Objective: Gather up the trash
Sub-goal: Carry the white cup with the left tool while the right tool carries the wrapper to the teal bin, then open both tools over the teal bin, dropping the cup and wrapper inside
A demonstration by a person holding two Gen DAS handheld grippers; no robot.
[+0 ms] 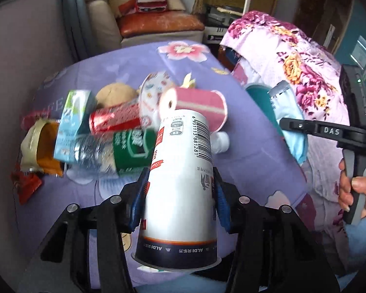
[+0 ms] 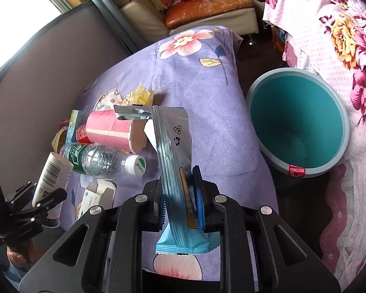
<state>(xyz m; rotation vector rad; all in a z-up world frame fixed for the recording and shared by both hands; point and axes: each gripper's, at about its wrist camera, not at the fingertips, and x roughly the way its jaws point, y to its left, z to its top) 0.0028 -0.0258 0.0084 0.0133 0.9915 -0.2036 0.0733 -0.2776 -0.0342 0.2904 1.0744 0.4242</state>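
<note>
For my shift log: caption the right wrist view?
Right gripper holds blue wrapper beside empty teal bin.

A lilac tablecloth (image 2: 207,127) printed with pink flowers. A bin (image 2: 297,124), teal inside with a pale blue-grey rim. A silver and light blue wrapper (image 2: 173,151). A white cup (image 1: 183,175) with a dark band. A pink cup (image 2: 109,129) with a cream stripe. A clear bottle (image 2: 97,158) with a green label. A red can (image 1: 114,119), perhaps blurred.

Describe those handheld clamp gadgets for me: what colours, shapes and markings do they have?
Each gripper is black plastic linkage arms with triangular cut-outs and round silver pivot pins, seen on the left gripper and the right gripper. The fingers carry ribbed blue pads. From the left view, the right one shows white "DAS" lettering, a grey trigger and a small green light. No cables show.
</note>
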